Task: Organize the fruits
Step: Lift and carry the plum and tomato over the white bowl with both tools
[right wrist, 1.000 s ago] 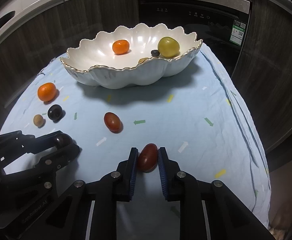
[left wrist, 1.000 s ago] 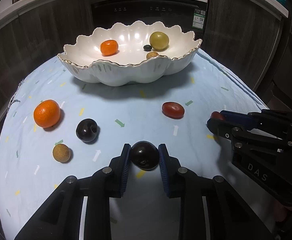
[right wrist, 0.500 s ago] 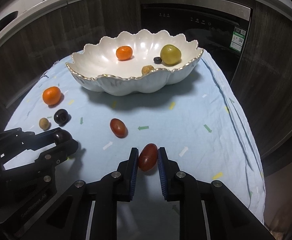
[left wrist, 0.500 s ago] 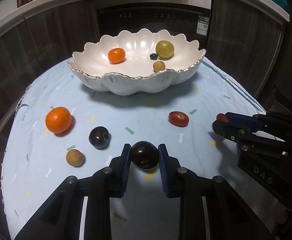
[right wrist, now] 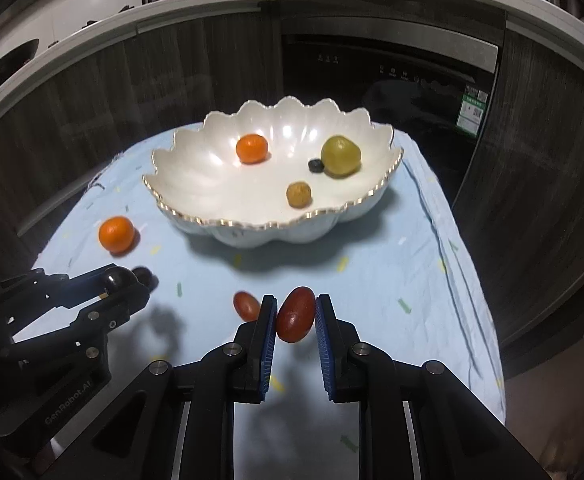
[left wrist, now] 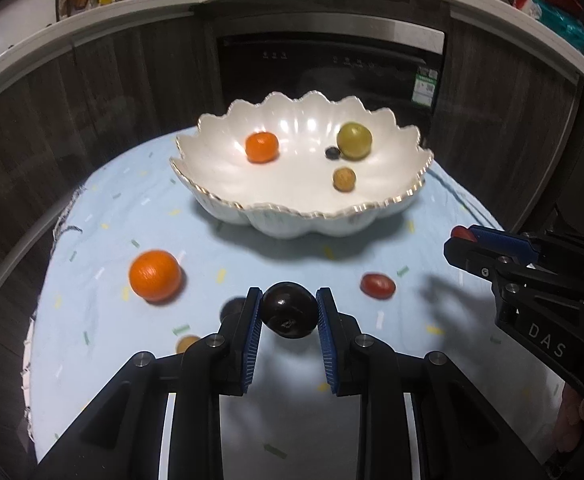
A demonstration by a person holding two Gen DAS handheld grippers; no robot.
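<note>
Above the blue-clothed table, both tools carry fruit.
L tool pinches a round dark plum; R tool pinches an oval red tomato, both clear of the cloth, prob. bound for the scalloped white bowl w/ other fruit.

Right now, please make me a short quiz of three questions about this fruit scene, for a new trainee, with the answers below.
1. True or false: the left gripper is shut on a dark plum.
2. What does the right gripper hold?
A. an orange
B. a red oval fruit
C. nothing
3. How many fruits lie in the white scalloped bowl?

Key
1. True.
2. B.
3. Four: a small orange, a green-yellow fruit, a tiny dark berry and a small brown fruit.
</note>
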